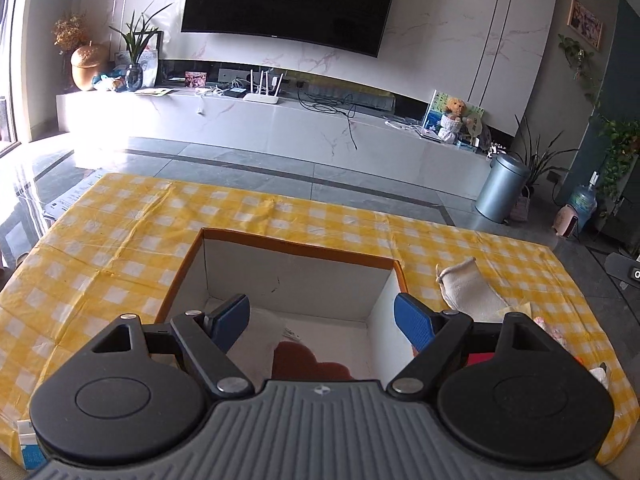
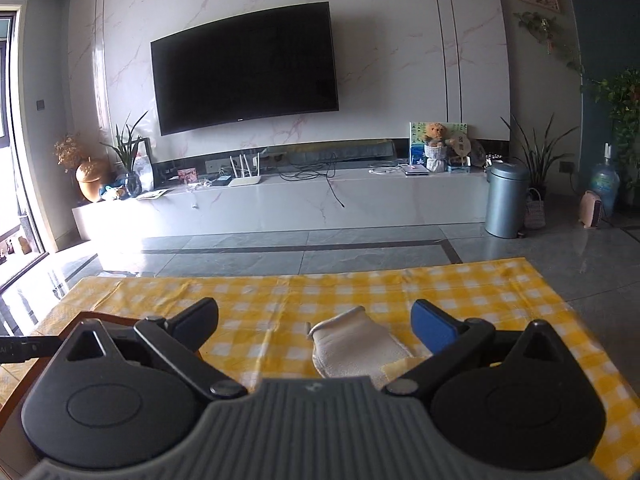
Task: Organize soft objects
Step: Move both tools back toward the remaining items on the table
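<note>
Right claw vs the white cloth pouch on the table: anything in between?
Nothing. In the right wrist view the open right claw hangs over the white cloth pouch, which lies on the yellow checked tablecloth; the stretch between shows no other object.

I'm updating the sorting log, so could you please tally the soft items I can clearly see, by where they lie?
In the box: 2, a white cloth and a dark red item.
On the checked tablecloth: 1, a cream pouch.
Total: 3.
More items at the left view's right edge are too hidden to count.
</note>
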Tool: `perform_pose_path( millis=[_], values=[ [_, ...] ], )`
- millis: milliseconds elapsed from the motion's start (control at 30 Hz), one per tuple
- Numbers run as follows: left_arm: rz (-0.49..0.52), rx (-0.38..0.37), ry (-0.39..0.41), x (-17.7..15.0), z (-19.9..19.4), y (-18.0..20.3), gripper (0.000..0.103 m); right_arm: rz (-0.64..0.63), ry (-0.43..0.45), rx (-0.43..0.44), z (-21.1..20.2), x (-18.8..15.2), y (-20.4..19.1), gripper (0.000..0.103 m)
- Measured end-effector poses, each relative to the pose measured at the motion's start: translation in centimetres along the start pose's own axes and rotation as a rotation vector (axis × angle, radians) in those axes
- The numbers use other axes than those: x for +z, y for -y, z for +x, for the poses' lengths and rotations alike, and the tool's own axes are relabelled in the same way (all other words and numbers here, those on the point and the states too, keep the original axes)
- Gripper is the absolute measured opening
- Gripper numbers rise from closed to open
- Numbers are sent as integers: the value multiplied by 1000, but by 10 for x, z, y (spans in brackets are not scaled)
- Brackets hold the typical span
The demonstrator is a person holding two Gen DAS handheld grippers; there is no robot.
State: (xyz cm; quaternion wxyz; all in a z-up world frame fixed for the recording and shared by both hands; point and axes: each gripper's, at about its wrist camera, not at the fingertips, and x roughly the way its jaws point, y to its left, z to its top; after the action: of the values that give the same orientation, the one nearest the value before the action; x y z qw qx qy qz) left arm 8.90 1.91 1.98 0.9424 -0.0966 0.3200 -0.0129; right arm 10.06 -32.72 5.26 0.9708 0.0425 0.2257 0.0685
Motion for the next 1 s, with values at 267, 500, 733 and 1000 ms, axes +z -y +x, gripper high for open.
perform_pose_path(
  millis=[267, 500, 733, 1000],
  values=[
    [89, -74, -55, -12, -15, 49, 96, -25, -35, -94, -16, -2, 43, 101],
    [168, -141, -148, -28, -9, 96, 96, 89, -191, -122, 18, -28, 88, 101],
    [203, -133, -216, -40, 0, 133, 96, 92, -393, -70, 65, -67, 96, 101],
    [241, -152, -258, -48, -2, 154, 96, -55, -633, -106, 100, -110, 90, 101]
  ],
)
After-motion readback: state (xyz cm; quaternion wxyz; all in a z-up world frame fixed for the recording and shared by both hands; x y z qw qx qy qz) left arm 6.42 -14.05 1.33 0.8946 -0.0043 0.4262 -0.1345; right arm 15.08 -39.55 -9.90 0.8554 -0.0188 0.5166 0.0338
